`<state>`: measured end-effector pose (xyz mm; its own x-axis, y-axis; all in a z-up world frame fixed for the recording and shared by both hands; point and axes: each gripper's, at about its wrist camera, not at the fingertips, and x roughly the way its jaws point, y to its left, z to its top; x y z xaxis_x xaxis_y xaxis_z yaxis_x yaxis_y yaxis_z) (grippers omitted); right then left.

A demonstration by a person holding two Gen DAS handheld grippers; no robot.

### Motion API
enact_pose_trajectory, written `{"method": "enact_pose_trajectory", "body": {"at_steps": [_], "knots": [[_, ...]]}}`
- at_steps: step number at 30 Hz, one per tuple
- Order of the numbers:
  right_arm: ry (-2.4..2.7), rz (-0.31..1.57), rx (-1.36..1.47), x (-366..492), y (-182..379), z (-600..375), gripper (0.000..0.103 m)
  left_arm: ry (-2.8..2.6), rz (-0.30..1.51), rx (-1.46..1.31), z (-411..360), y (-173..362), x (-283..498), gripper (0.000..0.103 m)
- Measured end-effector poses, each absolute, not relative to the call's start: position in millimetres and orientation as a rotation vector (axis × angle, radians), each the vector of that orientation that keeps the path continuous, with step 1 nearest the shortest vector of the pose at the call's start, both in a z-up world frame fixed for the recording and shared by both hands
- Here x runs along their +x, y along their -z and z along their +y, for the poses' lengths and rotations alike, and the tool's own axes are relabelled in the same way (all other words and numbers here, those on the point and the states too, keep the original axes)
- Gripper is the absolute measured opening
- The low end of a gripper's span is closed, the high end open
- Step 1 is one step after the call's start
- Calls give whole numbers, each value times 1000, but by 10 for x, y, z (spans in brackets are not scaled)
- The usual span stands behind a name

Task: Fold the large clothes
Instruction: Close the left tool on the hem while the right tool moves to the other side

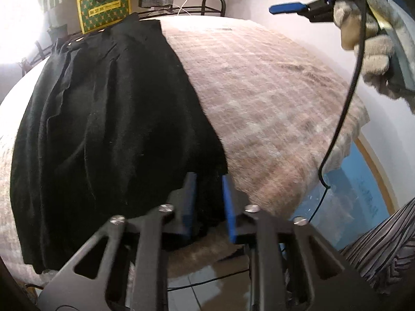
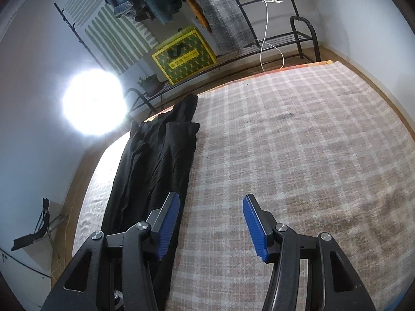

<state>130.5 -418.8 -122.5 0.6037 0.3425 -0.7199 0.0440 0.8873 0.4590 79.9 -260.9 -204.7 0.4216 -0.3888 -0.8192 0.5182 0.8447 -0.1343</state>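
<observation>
Two tongs tilt downward: my left tongs (image 1: 208, 204) pinch the black garment's (image 1: 109, 129) edge, my right tongs (image 2: 211, 223) gape empty over the checked bed blanket (image 2: 298, 142).

Right hand-held gripper (image 2: 210, 223) agape; left (image 1: 208, 204) seemingly narrowed.

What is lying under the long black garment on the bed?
The black garment lies flat on a pink-and-white checked fluffy blanket, which shows on both sides of it. Whatever is directly beneath the cloth is covered, and so is the mattress under the blanket.
</observation>
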Motion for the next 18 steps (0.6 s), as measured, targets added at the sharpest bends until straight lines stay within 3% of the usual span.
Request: {"method": "enact_pose_trajectory", "body": {"at_steps": [4, 18], "knots": [[-190, 922, 486, 1423, 1303, -4185, 54, 576, 984, 137, -2574, 2039, 834, 8], [-264, 979, 468, 2067, 1717, -3999, 54, 463, 941, 106, -2589, 2017, 629, 7]]}}
